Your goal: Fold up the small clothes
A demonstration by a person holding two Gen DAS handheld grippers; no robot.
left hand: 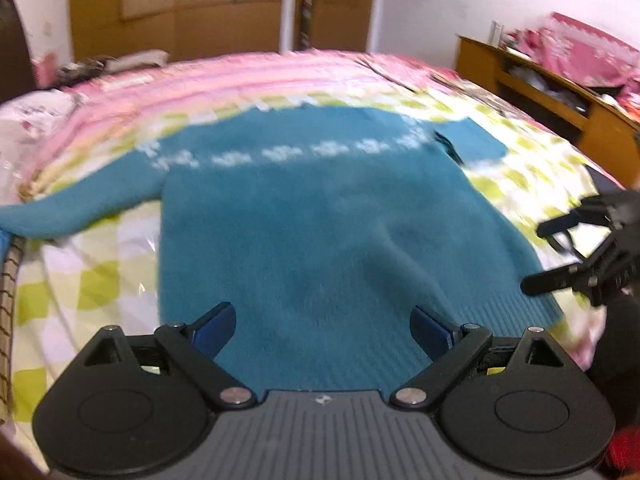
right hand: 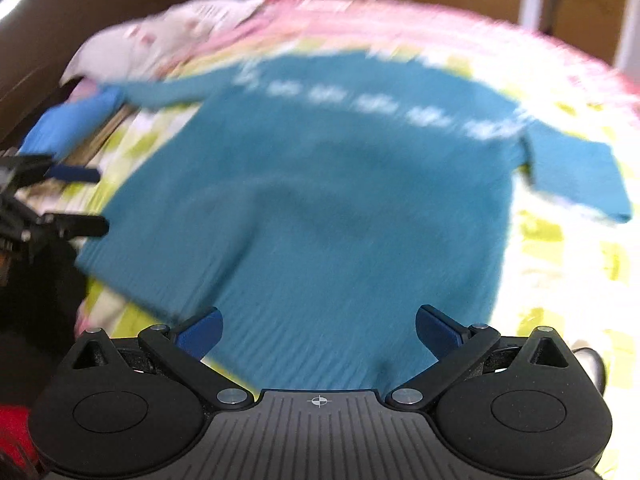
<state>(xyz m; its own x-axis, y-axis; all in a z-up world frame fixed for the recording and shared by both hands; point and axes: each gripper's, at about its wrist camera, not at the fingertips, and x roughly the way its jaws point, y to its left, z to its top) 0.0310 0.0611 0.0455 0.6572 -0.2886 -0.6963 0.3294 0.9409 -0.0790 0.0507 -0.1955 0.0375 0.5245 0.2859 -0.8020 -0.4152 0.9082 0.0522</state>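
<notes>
Blue-padded fingers (left hand: 216, 328) of the left gripper (left hand: 322, 330) stand wide apart over the ribbed hem of the sweater (left hand: 304, 232), clamping nothing; whether the pads touch the knit cannot be told. Likewise the right gripper (right hand: 318, 330) has its fingers (right hand: 202, 330) spread wide above the hem, with nothing between them. Seen from the left wrist, the right gripper appears at the right edge, fingers parted, near the hem's right corner. Seen from the right wrist, the left gripper (right hand: 76, 198) appears at the left edge, also parted, beside the sweater's left side. The teal sweater lies flat and face up on the bed (left hand: 100, 280), hem towards both cameras, collar away. A row of white pattern (left hand: 288, 154) runs across its chest. One sleeve (left hand: 80, 208) extends out to the left; the other sleeve (right hand: 576, 176) lies short on the right side. A shallow ridge wrinkles the lower body. The bed carries a checked green, white and pink cover. A wooden wardrobe (left hand: 180, 4) stands behind the bed and a wooden shelf (left hand: 540, 80) to its right. Both views are motion-blurred.
</notes>
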